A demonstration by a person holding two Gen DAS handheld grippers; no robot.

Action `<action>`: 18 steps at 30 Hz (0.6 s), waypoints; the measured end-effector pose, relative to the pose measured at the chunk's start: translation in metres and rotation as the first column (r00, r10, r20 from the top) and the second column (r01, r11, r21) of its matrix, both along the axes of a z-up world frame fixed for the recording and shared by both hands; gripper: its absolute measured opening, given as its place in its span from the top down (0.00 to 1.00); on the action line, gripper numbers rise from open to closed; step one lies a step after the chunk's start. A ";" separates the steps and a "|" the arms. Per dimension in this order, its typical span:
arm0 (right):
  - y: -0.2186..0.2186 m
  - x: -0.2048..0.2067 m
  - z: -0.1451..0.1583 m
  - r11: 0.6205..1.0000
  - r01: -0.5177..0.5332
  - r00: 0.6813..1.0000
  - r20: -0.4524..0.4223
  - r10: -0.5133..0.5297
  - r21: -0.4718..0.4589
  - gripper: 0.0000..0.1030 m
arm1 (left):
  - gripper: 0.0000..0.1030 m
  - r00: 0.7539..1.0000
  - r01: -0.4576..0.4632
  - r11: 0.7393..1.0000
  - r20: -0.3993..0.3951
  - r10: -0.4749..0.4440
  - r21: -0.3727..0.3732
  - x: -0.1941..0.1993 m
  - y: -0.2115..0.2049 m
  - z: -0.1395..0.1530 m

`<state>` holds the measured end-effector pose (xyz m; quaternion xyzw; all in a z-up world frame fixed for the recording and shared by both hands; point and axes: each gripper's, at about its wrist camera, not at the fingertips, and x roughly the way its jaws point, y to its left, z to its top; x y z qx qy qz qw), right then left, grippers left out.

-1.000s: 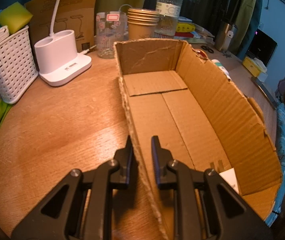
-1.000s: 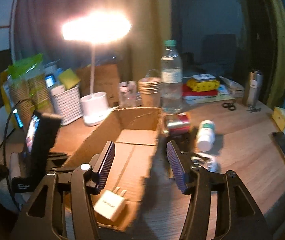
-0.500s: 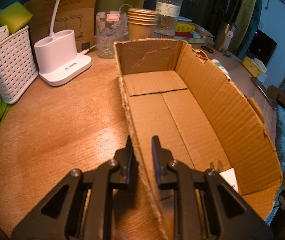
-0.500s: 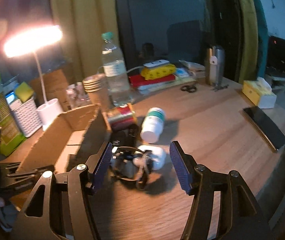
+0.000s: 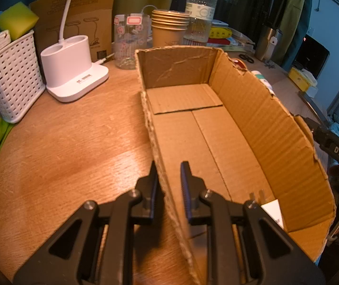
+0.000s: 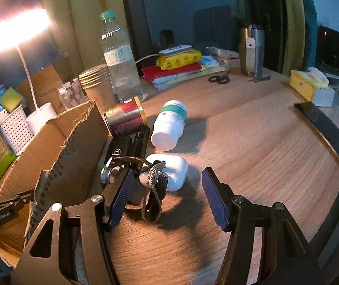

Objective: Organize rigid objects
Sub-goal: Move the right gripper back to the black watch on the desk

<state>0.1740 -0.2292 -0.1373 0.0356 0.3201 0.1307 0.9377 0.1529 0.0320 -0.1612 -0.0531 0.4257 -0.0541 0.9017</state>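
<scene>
Right gripper [image 6: 167, 197] has been swung off the cardboard box [image 6: 74, 142] & away from the white charger plug [image 5: 273, 210] on its floor, over to the pile beside the box's outer wall. It has been brought lower & nearer since 0.5 s ago; jaws spread wide, now framing the white earbud case [image 6: 171, 171] w/ the strapped watch [image 6: 126, 173]. In left wrist view, right gripper's black body [image 5: 336, 147] is now seen past the box's right wall.
</scene>
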 end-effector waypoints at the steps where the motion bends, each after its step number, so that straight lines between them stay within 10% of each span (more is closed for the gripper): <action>1: 0.002 0.000 0.000 1.000 -0.006 1.000 0.001 0.006 -0.004 0.38 | 0.82 1.000 0.000 1.000 0.000 0.000 0.000 0.000 0.000 0.000; 18: 0.041 0.002 -0.002 0.990 -0.079 0.997 0.012 0.081 -0.117 0.32 | 0.82 1.000 0.000 1.000 0.000 0.000 0.000 0.000 0.000 0.000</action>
